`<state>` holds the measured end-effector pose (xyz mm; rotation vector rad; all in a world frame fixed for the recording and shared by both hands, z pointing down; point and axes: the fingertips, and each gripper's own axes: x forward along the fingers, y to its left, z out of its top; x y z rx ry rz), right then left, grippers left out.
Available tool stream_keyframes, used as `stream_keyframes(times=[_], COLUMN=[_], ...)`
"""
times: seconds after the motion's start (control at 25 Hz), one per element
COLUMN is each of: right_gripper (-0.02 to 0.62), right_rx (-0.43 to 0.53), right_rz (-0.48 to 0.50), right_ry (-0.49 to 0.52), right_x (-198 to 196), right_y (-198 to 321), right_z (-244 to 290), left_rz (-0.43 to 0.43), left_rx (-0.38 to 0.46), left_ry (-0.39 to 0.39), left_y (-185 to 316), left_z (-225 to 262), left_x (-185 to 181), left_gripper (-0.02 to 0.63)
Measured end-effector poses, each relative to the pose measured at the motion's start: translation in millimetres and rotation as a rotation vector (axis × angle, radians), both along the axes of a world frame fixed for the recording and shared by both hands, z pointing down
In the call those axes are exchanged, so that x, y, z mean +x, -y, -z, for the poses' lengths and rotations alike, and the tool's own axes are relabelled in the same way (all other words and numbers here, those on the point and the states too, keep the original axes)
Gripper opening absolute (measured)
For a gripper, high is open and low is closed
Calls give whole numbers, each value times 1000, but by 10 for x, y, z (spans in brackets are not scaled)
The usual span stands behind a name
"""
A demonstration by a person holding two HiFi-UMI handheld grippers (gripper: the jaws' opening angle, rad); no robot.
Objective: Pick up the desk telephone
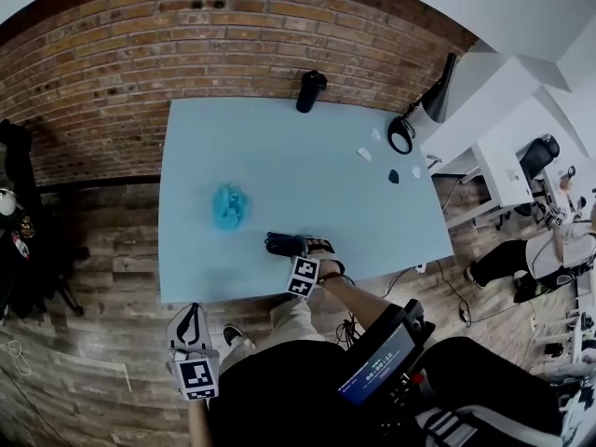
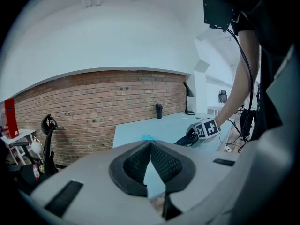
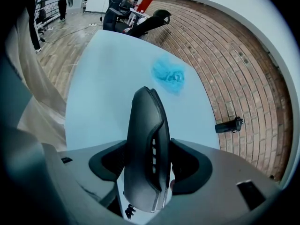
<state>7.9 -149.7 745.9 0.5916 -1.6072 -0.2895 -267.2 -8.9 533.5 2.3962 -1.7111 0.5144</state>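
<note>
- Right gripper (image 3: 149,163) is clamped on the telephone (image 3: 145,125), one dark pad pressed against each flank of the slim dark-grey body.
- That telephone sits by the tabletop's (image 1: 279,147) near edge, a little right of its middle. Its long axis points straight out ahead of the jaws. From the head view it runs roughly along that edge, jutting leftward from the gripper.
- Whether it rests on the surface or is already raised, I cannot tell.
- Left gripper (image 2: 150,146) has its jaws together on nothing. It hangs off the table, below the near edge by the person's knee, well apart from the telephone.
- The grip is mid-body with a row of small keys beside one pad, so a straight upward lift should suit. The end ahead of the jaws might sag if the hold is light.
- Blue crumpled cloth (image 1: 230,205) lies just beyond, toward the left. A black bottle (image 1: 310,89) stands at the far edge, clear of the lift.
</note>
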Motion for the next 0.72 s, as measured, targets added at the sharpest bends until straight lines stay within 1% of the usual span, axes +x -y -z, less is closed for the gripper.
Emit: stream_keyframes(times=[0.72], right_gripper=[295], right_rx=[49], right_rz=[0], right_ry=[107], right_x=[-322], right_y=[-62], right_z=[283], left_rz=[-1], left_rx=[2], left_ry=[14], left_y=[-108], left_z=[18], left_x=[-118], left_gripper=[17])
